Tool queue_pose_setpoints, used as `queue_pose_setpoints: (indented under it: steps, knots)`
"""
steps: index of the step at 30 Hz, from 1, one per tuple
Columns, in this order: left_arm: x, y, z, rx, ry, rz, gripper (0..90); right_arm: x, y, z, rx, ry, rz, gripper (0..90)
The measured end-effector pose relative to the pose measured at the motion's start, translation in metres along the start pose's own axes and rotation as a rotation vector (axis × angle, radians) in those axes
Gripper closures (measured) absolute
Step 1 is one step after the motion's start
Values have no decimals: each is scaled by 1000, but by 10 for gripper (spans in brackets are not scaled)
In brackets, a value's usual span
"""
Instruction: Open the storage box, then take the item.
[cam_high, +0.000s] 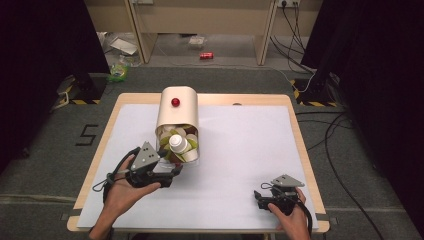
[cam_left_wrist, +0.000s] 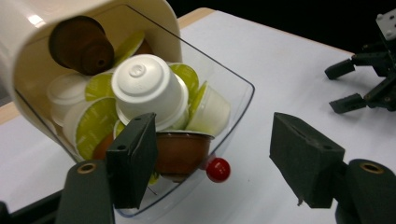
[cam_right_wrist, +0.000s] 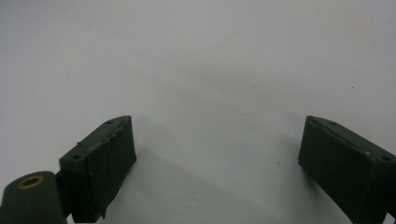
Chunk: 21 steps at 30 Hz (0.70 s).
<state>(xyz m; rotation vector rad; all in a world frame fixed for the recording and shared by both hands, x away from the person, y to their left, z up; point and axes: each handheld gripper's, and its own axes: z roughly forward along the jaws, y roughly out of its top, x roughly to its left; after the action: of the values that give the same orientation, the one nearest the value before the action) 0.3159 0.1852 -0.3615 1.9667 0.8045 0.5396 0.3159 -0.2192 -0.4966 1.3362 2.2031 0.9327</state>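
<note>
Hovering at clear drawer (cam_left_wrist: 236, 100) of capsules (cam_left_wrist: 149, 91): left gripper (cam_left_wrist: 219, 163), jaws spread, pinching nothing. Right gripper (cam_right_wrist: 217, 158) spread above white table (cam_right_wrist: 196, 60).

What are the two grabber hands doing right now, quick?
Left gripper: open, holding nothing, right by the capsule drawer.
Right gripper: open, holding nothing, over the white table.
</note>
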Motion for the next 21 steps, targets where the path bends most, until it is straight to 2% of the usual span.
queue_pose_setpoints:
  steps: [9, 12, 21]
  knots:
    - [9, 7, 1, -21, 34, -21, 295, 0, 0, 0, -1, 4, 0, 105]
    - [13, 9, 8, -17, 52, -22, 294, 0, 0, 0, -1, 4, 0, 104]
    - [18, 11, 20, -5, 69, -33, 294, 0, 0, 0, -1, 3, -1, 103]
